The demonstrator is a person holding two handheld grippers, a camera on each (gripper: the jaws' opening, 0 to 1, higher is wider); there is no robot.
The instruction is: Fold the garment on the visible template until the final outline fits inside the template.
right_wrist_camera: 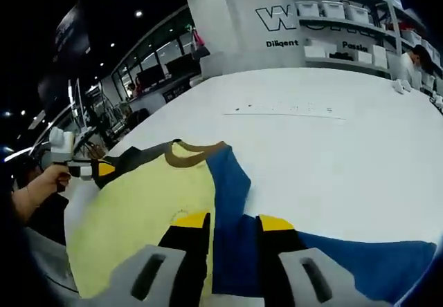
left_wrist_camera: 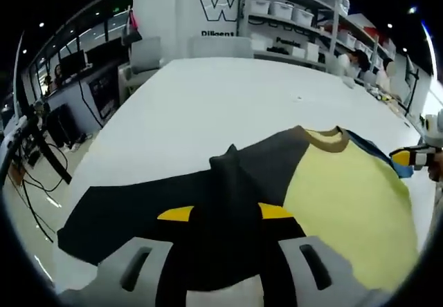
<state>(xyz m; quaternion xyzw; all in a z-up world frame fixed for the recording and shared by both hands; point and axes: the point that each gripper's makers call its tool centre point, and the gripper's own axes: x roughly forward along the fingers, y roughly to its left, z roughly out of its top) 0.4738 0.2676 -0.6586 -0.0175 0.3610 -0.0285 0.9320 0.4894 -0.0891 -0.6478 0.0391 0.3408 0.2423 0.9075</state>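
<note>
Looking along our left gripper [left_wrist_camera: 225, 214], we see its yellow-tipped jaws spread apart over the dark sleeve [left_wrist_camera: 138, 207] of the garment [left_wrist_camera: 346, 196], with the black cloth running between and under them; whether they touch it or merely hover we cannot tell, and nothing is pinched. Our right gripper [right_wrist_camera: 233, 220] sits likewise, jaws spread, over the blue sleeve [right_wrist_camera: 346, 258], the blue cloth showing through the gap. The garment is a shirt lying flat and face up on the white table [left_wrist_camera: 208, 106], its pale yellow body between the two sleeves and its brown collar [right_wrist_camera: 194, 153] pointing away from us. We judge it light, soft and limp: it will sag and crease wherever it is lifted, drag a little on the tabletop, and give no resistance to the jaws, so a thin pinch at a sleeve edge or at a shoulder seam should hold it best, taking one layer and keeping the lift low. A small ridge of cloth [left_wrist_camera: 225, 158] already stands up near the dark shoulder. Farther off, in the right gripper view, a hand [right_wrist_camera: 41, 182] holds the left gripper at the garment's far side. Beyond the table stand shelves with white bins [left_wrist_camera: 291, 10]. We see no template outline clearly enough to place.
</note>
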